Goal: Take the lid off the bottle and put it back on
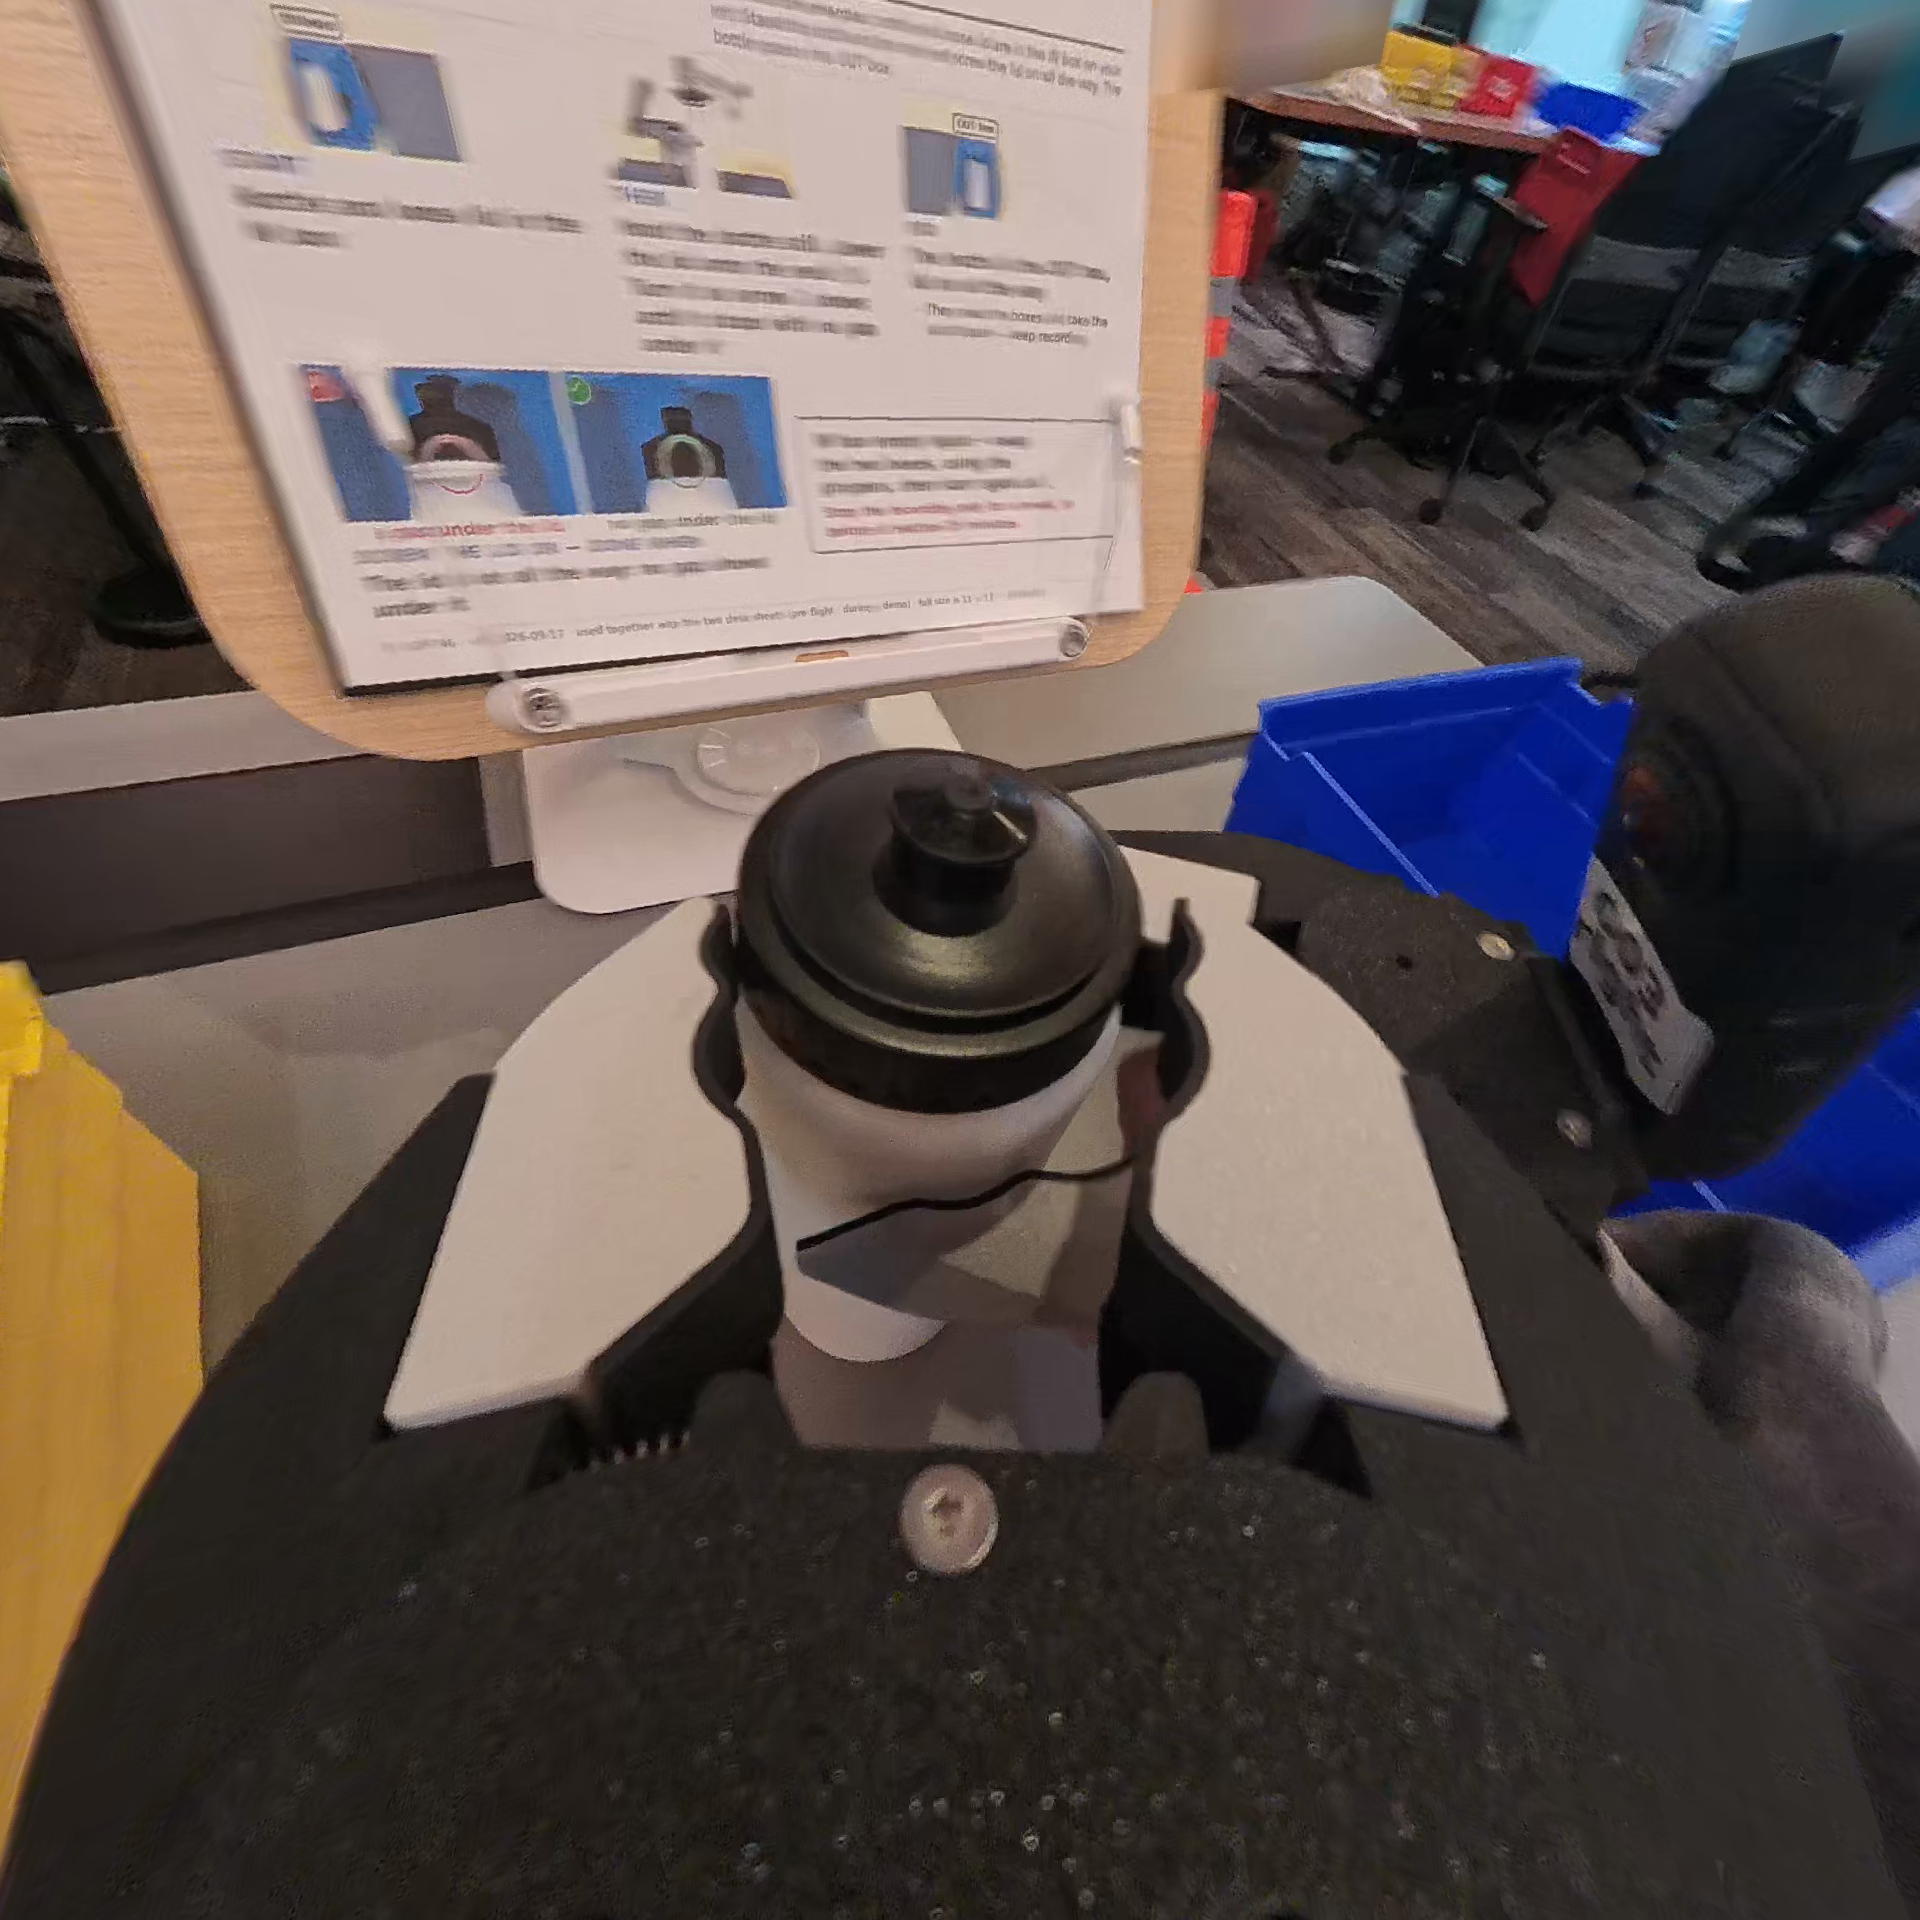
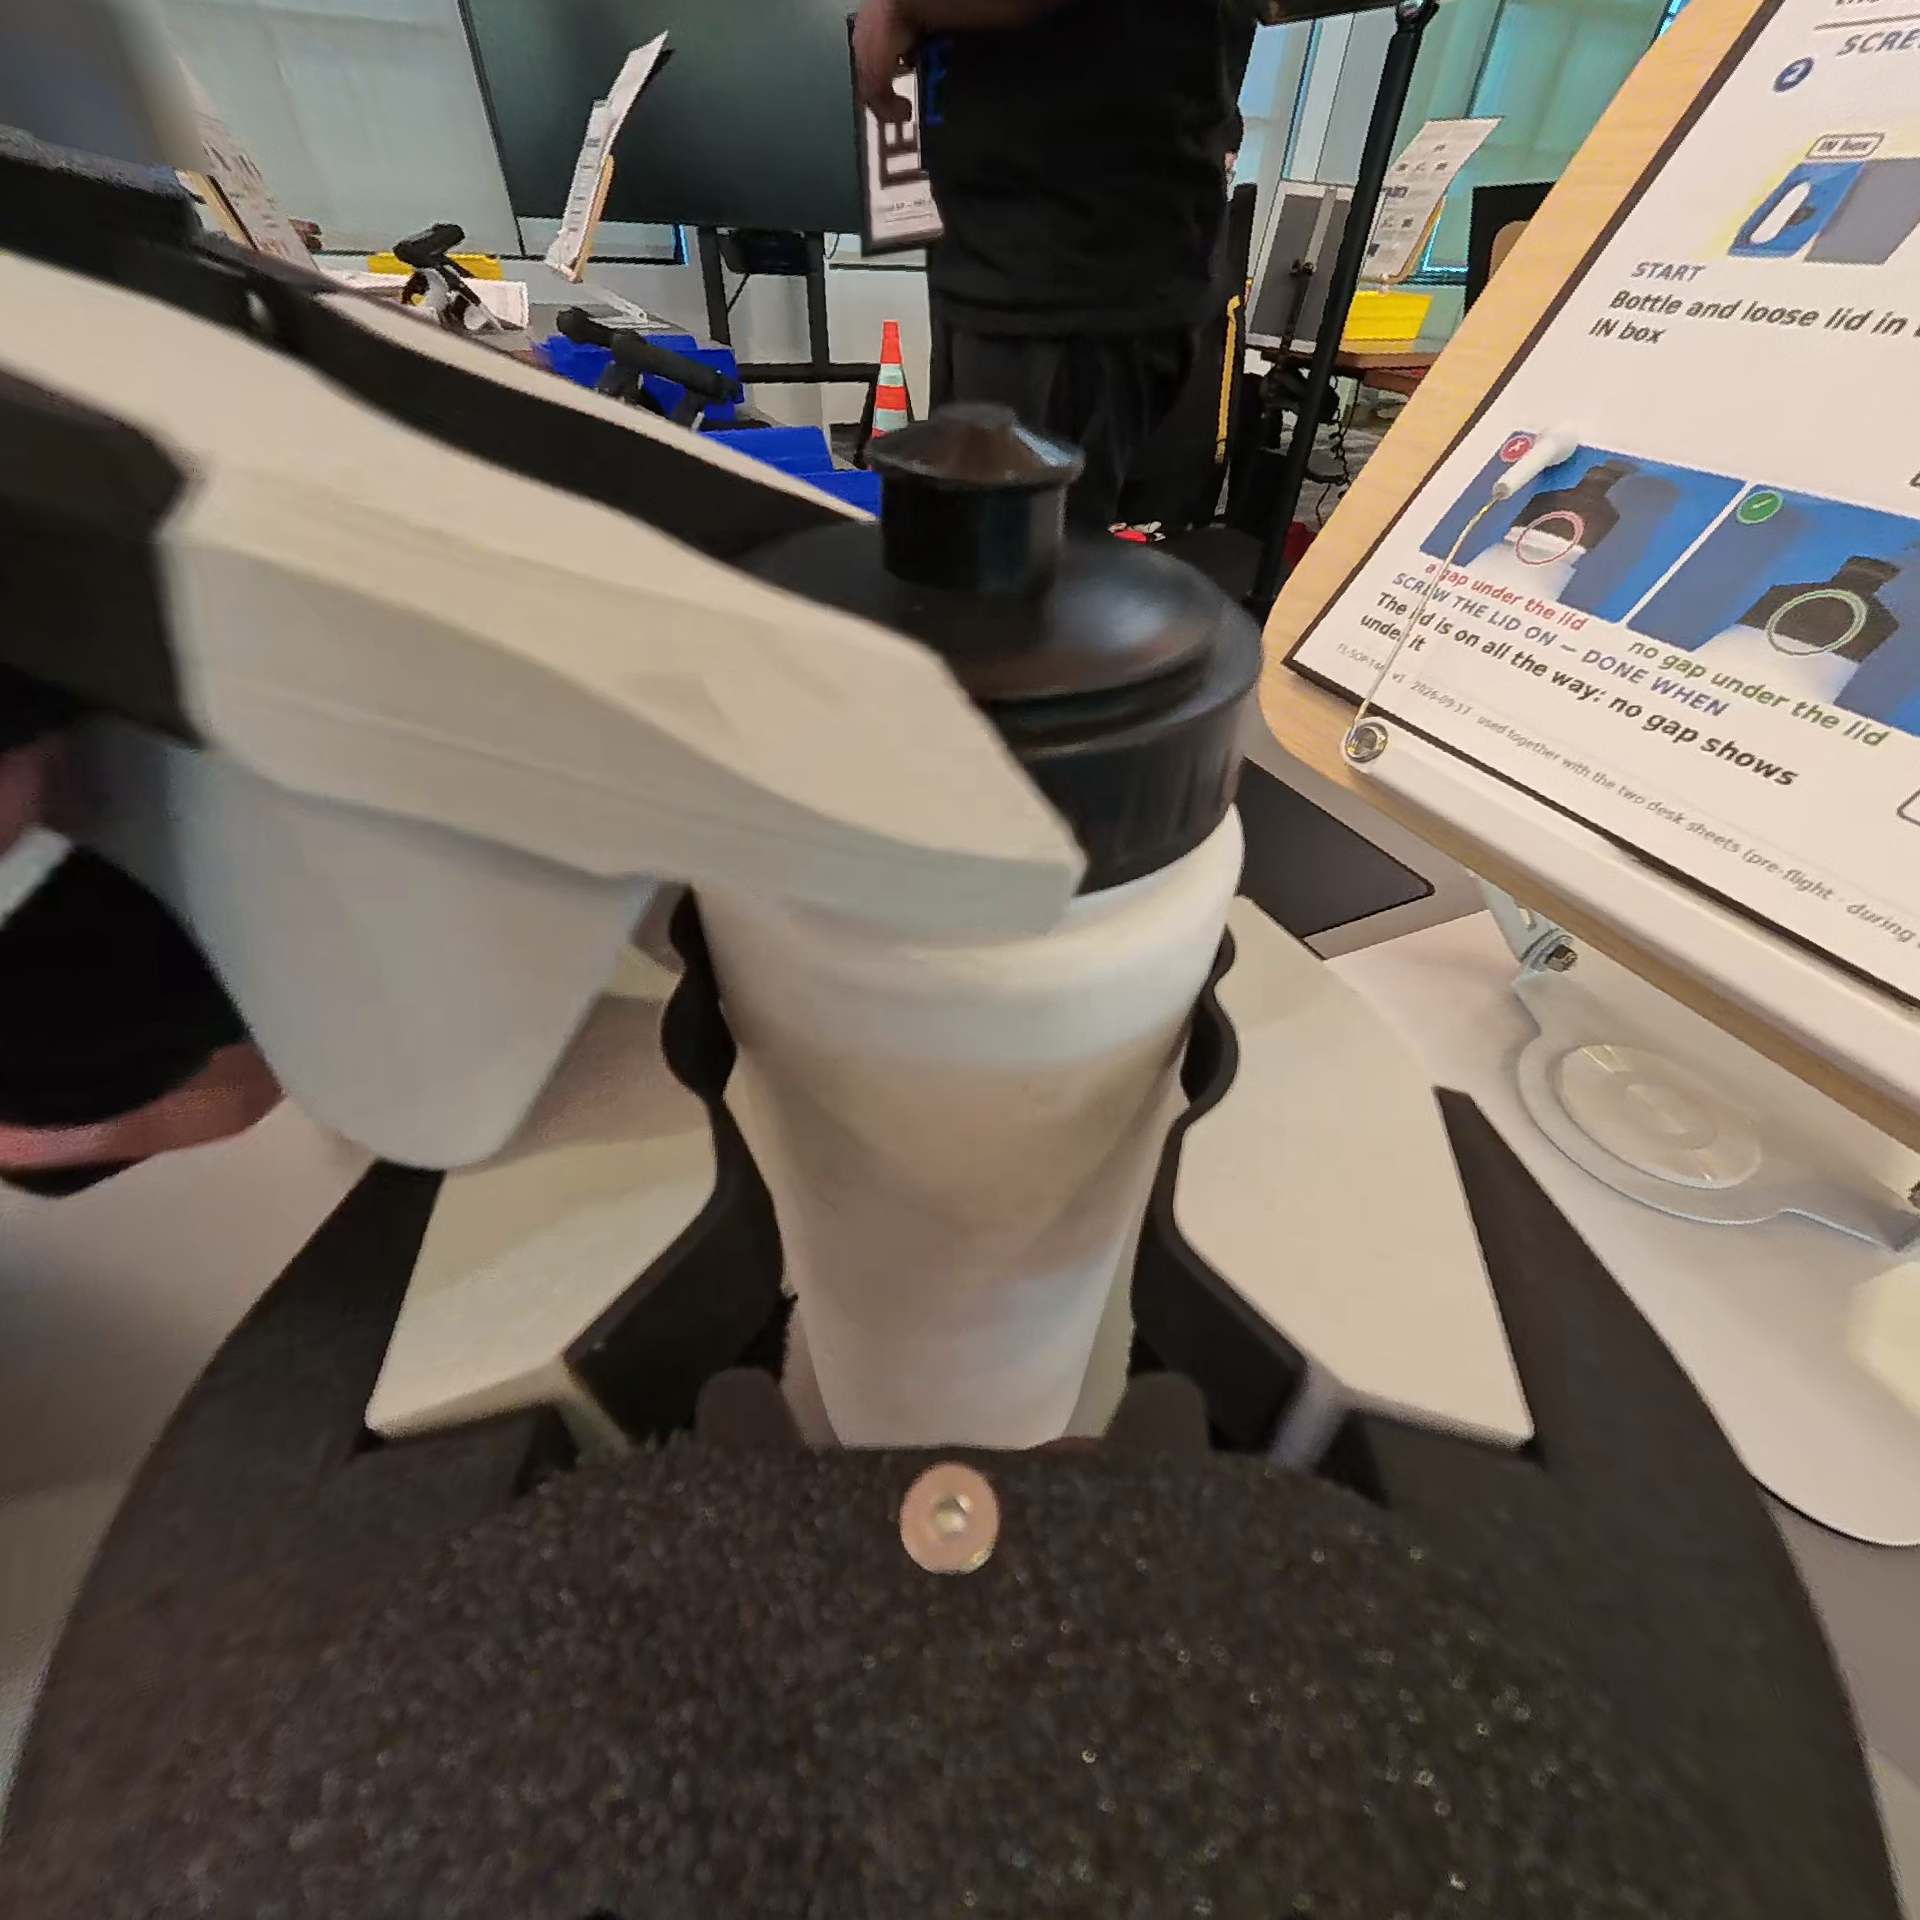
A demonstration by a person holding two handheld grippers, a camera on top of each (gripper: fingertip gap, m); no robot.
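the white bottle (image 1: 883,1174) stands upright between both tools, its black lid (image 1: 925,914) seated on the neck, spout up. in the left wrist view the left hand-held gripper (image 1: 940,987) has its fingers (image 1: 613,1122) around the lid and the bottle's shoulder; the left pad touches the lid's rim, while a narrow gap shows on the right side, so i cannot tell whether it truly pinches. in the right wrist view the right hand-held gripper (image 2: 951,1049) is clamped on the bottle (image 2: 966,1122) body below the lid (image 2: 1101,675), both wavy black pads pressed against the white wall. the left tool's white finger (image 2: 582,707) crosses that view from the left and lies against the lid's edge.

behind the bottle a board (image 1: 644,343) with an instruction sheet stands on a white base on the grey bench (image 1: 1299,644). a blue bin (image 1: 1455,790) sits to the right, just behind the right tool's body (image 1: 1766,883); a yellow bin (image 1: 73,1247) sits at the left edge. a person (image 2: 1081,208) in dark clothes stands farther back, near an orange cone (image 2: 890,379).
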